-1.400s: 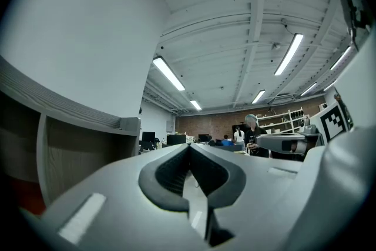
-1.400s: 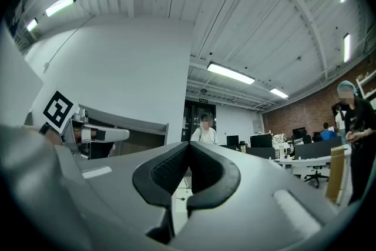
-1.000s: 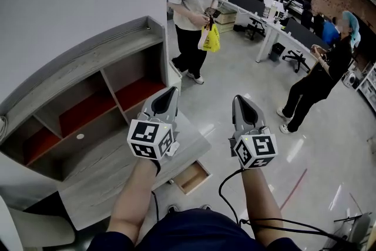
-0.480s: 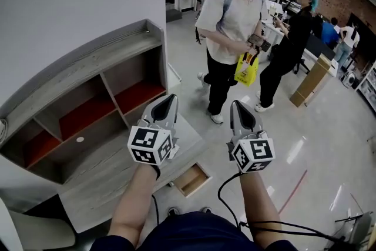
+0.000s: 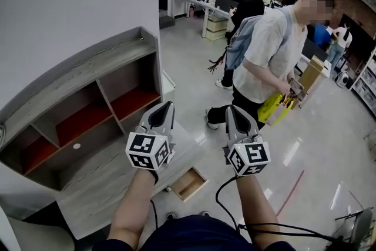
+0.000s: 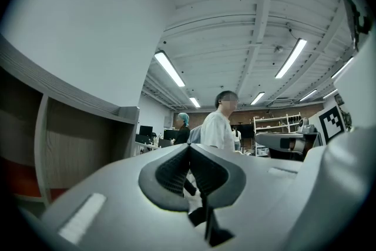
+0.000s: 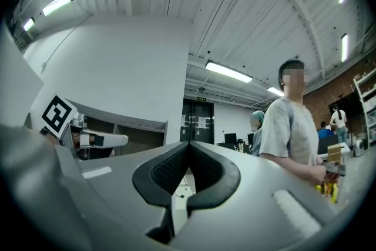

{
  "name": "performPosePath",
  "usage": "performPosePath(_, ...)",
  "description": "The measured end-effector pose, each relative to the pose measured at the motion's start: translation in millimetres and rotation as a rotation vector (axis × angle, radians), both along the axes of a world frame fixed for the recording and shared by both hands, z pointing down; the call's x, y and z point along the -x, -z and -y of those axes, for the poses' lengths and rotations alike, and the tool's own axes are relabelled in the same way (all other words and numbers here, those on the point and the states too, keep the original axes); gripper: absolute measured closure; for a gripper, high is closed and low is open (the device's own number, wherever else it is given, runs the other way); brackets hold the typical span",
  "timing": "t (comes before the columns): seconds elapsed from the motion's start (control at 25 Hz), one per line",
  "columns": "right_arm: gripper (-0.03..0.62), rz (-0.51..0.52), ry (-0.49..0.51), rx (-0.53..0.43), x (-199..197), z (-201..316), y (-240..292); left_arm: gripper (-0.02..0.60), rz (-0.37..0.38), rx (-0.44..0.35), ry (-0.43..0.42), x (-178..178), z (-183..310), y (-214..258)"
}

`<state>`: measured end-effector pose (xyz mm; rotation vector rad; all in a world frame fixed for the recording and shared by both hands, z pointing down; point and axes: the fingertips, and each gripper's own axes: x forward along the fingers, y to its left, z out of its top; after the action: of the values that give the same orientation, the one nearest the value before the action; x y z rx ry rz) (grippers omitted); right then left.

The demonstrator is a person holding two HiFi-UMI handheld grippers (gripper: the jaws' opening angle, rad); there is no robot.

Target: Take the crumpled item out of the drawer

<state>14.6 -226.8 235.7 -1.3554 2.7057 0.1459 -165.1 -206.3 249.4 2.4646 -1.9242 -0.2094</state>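
Wooden drawer (image 5: 189,183), ajar at 6 o'clock under the grey bench (image 5: 100,176), hides any crumpled item from here. Above it, left hand-held gripper (image 5: 165,107) and right hand-held gripper (image 5: 231,110) hover, jaws pressed together, empty. Reaching seems not yet begun; next, one should drop toward 6 o'clock, open and enter

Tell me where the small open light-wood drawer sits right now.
In the head view, the small open light-wood drawer sticks out from the grey wooden desk's right edge, low centre, below and between the left gripper and right gripper.
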Motion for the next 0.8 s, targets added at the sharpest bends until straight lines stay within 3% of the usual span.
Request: performPosePath(0.8, 0.588, -0.001, -0.044, 0.001, -17, -19, 1, 0.578, -0.007, -0.001, -0.042, -13, -12, 2)
